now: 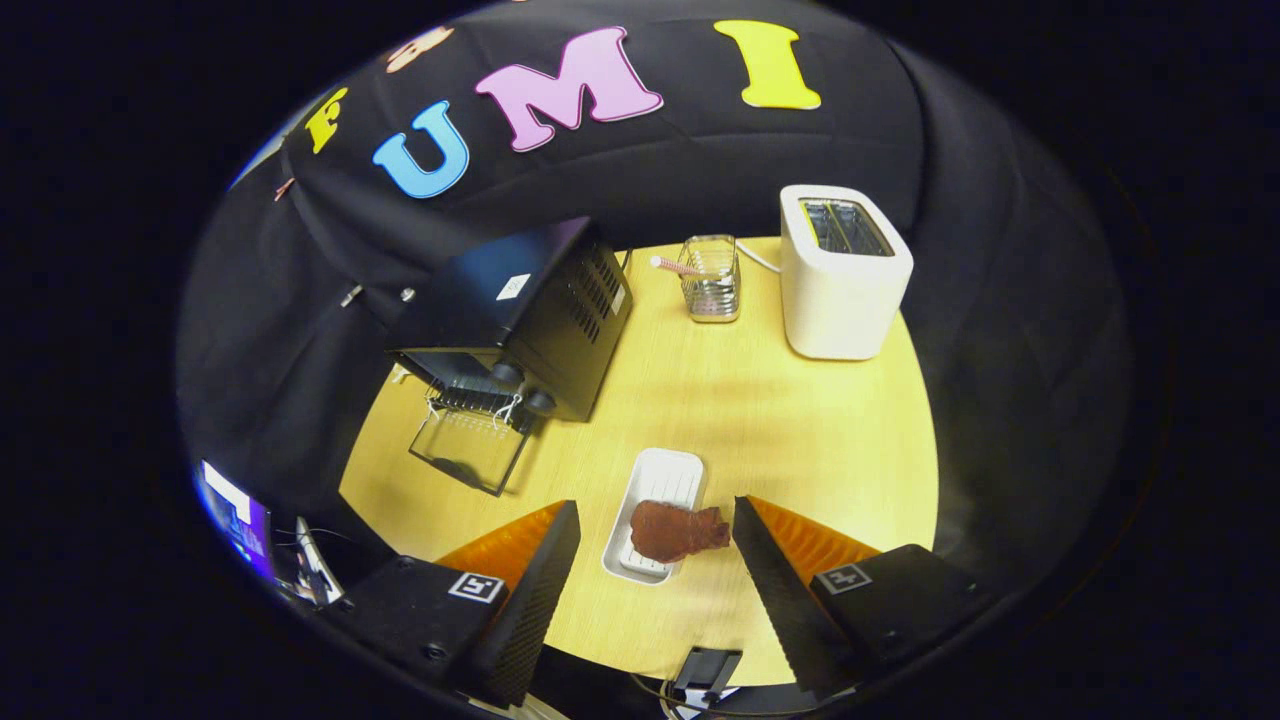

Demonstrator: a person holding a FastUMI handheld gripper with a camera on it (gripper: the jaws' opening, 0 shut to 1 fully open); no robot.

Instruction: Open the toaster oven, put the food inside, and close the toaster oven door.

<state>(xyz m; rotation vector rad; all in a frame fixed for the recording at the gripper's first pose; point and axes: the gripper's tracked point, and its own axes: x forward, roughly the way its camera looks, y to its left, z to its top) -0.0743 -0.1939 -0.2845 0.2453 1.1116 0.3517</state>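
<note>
Pale wood tabletop (800,420) spreads beneath your gripper (655,535), whose fingers (545,580) stand wide apart and hold nothing, with a brown piece of food (678,531) lying on a white tray (668,475) between their tips. Beyond them the black toaster oven (530,315) sits with its glass door (468,450) folded down flat (open, the rack edge showing). Farther back stand a clear glass holder (712,280) and a white toaster (842,272), well apart from the food.
</note>
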